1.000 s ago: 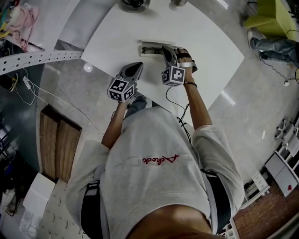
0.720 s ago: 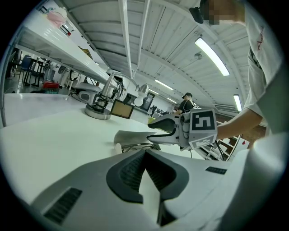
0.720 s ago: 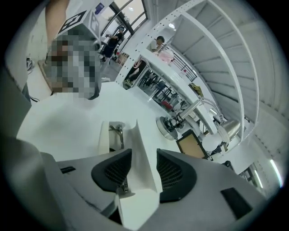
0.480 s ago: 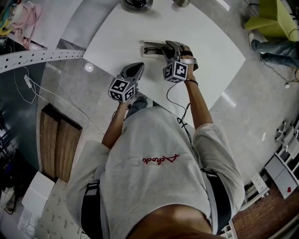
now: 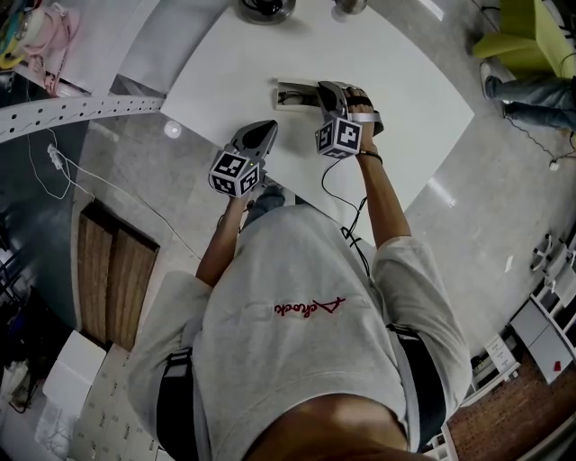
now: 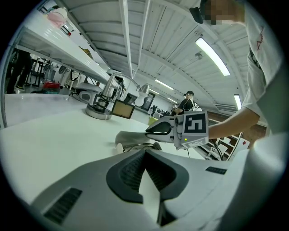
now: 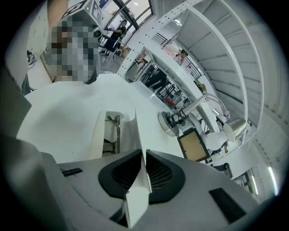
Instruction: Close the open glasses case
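Note:
An open white glasses case (image 5: 291,93) lies on the white table (image 5: 225,63), and glasses (image 7: 113,133) rest in its tray. The lid (image 7: 135,128) stands upright. My right gripper (image 5: 326,97) is at the case's right end. Its jaws have just been closing, and they are shut on the thin lid between the pads (image 7: 160,173). My left gripper (image 5: 263,132) hovers near the table's front edge, a short way from the case, shut with nothing in it. From the left gripper view the case (image 6: 131,136) and the right gripper (image 6: 159,130) lie straight ahead.
A round metal lamp base (image 5: 261,9) stands at the table's far edge, with a small framed panel (image 7: 194,144) beside it. The table's front edge (image 5: 270,176) runs just below the left gripper. A person (image 5: 531,85) sits by a green chair at far right.
The right gripper has shifted a touch to the right at the case. The left gripper and the case stay where they were.

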Motion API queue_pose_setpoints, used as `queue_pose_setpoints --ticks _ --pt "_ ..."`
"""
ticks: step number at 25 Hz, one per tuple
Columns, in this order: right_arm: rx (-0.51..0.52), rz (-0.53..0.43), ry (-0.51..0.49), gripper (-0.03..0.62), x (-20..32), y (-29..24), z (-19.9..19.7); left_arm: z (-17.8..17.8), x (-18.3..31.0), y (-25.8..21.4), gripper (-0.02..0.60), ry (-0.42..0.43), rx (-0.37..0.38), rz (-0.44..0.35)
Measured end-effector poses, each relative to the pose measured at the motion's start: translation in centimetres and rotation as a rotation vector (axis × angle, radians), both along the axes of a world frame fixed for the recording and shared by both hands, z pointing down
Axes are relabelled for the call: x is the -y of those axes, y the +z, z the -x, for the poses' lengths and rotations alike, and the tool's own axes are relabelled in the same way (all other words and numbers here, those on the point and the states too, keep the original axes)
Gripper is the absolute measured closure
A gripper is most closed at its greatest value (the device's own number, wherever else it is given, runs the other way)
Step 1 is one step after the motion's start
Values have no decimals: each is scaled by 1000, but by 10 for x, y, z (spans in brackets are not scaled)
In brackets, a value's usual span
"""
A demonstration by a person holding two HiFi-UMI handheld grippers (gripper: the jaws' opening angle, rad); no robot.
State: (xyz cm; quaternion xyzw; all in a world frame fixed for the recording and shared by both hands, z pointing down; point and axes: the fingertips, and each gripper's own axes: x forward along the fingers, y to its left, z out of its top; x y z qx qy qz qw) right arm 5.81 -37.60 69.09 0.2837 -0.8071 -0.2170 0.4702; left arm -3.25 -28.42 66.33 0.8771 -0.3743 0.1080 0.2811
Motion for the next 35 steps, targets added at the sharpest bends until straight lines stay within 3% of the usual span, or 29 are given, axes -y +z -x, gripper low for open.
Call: queue_pose_setpoints --ticks 26,35 --pt "42 159 31 497 -68 32 5 -7 -8 -5 557 19 -9 -10" --pt "56 169 36 500 -69 31 5 -7 -7 -9 557 18 -6 -23"
